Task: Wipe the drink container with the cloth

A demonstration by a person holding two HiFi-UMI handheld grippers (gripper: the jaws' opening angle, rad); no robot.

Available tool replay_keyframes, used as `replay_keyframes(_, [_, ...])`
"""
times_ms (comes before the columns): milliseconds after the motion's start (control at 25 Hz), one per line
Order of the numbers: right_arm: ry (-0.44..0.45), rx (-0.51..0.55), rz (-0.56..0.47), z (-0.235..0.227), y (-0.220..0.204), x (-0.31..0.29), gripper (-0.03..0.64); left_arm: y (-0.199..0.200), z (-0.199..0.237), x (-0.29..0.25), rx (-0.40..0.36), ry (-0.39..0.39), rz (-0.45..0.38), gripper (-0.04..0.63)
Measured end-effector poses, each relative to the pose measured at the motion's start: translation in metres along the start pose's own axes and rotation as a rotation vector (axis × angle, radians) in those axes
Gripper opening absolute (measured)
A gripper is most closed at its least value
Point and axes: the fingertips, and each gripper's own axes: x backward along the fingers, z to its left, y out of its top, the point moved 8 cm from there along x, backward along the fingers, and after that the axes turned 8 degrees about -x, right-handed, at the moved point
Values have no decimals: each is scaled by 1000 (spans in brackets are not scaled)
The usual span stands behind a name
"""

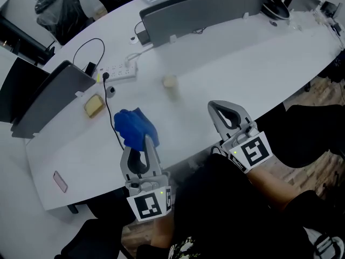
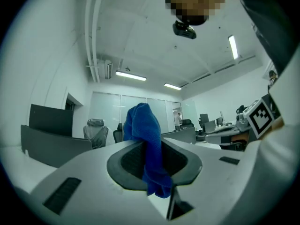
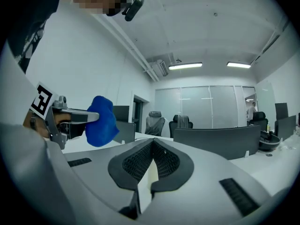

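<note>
The left tongs (image 1: 144,144) were clamped on the blue cloth (image 1: 135,127). The left gripper view showed its fabric pinched between the pads, bunching up past the tips and hanging below them. The right tongs (image 1: 226,109) were closed together with nothing between them, and in the right gripper view the patterned pads met on empty air. A small pale cup-like thing (image 1: 170,81), probably the drink container though too blurred to be sure, stood on the white counter (image 1: 242,63). It was ahead of both tongs, roughly between their lines and well apart from either. So the cloth was in hand, but the container was neither held nor touched. The wiping itself appeared not yet begun.
</note>
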Motion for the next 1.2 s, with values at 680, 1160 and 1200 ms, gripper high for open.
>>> replay_keyframes(680, [84, 48, -36, -29, 38, 22, -2, 47, -43, 9, -60, 108, -40, 64])
replay_keyframes(1160, [104, 35, -54, -45, 41, 23, -2, 52, -56, -5, -75, 113, -28, 64])
replay_keyframes(1200, [101, 35, -51, -47, 42, 22, -2, 53, -57, -7, -76, 111, -28, 64])
